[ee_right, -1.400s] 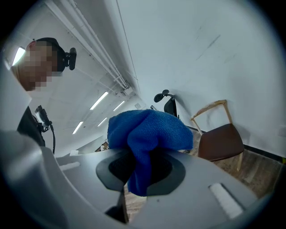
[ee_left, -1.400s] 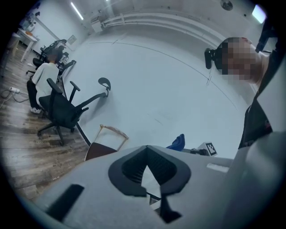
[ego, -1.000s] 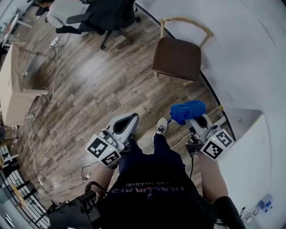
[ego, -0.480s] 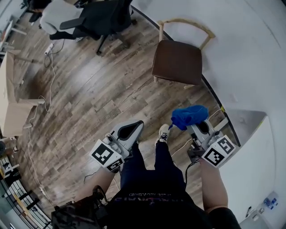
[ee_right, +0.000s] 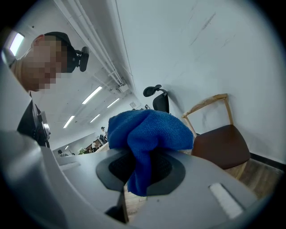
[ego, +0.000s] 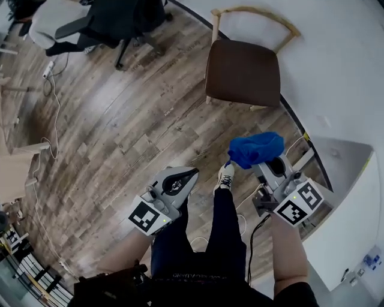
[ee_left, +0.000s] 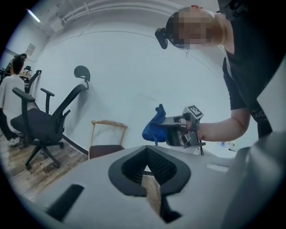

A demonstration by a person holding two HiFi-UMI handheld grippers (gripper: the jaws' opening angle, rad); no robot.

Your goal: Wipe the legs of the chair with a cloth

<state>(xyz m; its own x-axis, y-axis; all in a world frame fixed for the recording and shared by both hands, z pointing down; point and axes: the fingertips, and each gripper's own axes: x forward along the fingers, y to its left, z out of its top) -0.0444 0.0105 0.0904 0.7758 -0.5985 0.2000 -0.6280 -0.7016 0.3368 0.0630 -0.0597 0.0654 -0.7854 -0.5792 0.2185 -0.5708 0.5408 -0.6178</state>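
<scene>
Blue cloth (ee_right: 147, 134), nubby and bunched, was pinched in the right tool (ego: 268, 160). Its grey moulded jaws were closed on a hanging fold while the rest of the fabric mushroomed over the tip. The cloth was held in the air ahead of the person's right side, near the white wall (ego: 342, 72) and well apart from the chair (ego: 243, 72).

The left tool (ee_left: 149, 181), of the same smooth grey plastic with a dark ribbed hollow at its mouth, had its jaws drawn together to a thin slit with nothing between them. In the head view it was held low beside the person's dark trouser leg, with its square-marker cube turned towards the camera.

The chair stood with its back to the wall. It had a rounded-square brown seat, matte and smooth, in a pale wooden frame with a thin curved back rail. A pale leg (ego: 208, 99) showed under the seat's near left corner, and another peeped out at the near right.

Between the person's light shoe (ego: 225, 177) and the chair lay an open stretch of wood-grain plank floor (ego: 120, 132). A dark skirting line curved along the foot of the wall. A white boxy unit (ego: 351, 180) stood close on the right tool's outer side. A black office chair (ego: 114, 18) stood well off at the upper left, and a thin cable (ego: 55, 120) trailed over the boards on the left.
</scene>
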